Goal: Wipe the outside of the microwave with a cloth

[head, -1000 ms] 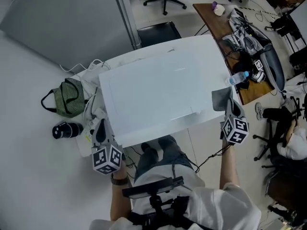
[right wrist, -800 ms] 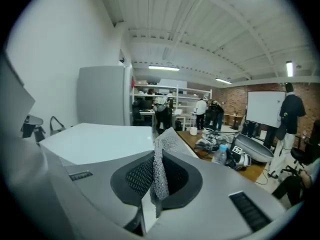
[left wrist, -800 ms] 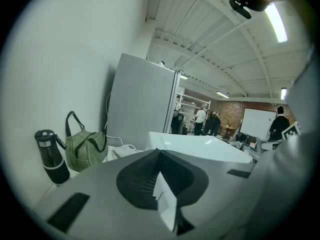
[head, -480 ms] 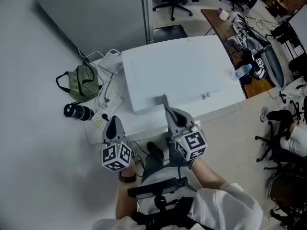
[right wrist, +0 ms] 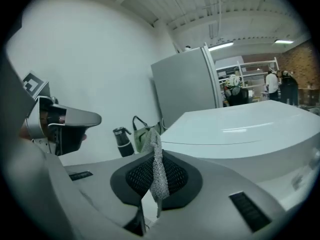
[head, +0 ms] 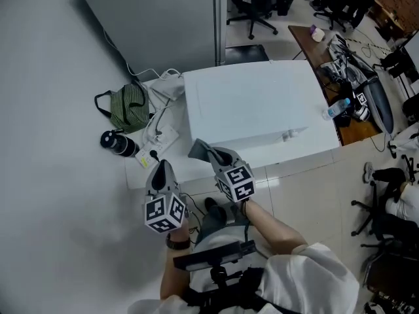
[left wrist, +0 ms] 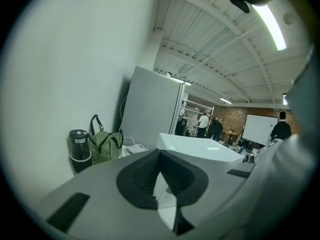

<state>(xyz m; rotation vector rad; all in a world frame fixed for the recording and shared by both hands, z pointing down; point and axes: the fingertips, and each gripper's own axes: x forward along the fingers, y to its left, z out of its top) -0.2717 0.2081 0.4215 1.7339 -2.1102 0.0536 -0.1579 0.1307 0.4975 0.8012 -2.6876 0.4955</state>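
Microwave (head: 255, 106): 1, white, closed, standing on a low white platform (head: 298, 163).
Cloth (head: 198, 150): 1, grey, knitted, at the microwave's front-left corner; whether it touches the casing cannot be told.
Right gripper (head: 209, 154): jaws clenched on the cloth, a strip of it standing up between the pads (right wrist: 172, 176).
Left gripper (head: 159, 172): left of the microwave's front, jaws pressed together, nothing between them.
Power strip (head: 156, 140): white, with cables, just left of the microwave.
Striped bag (head: 127, 108): green, further left of the microwave.
Flask (head: 116, 143): black, beside the bag.
Water bottle (head: 335, 108): on the brown desk to the microwave's right.
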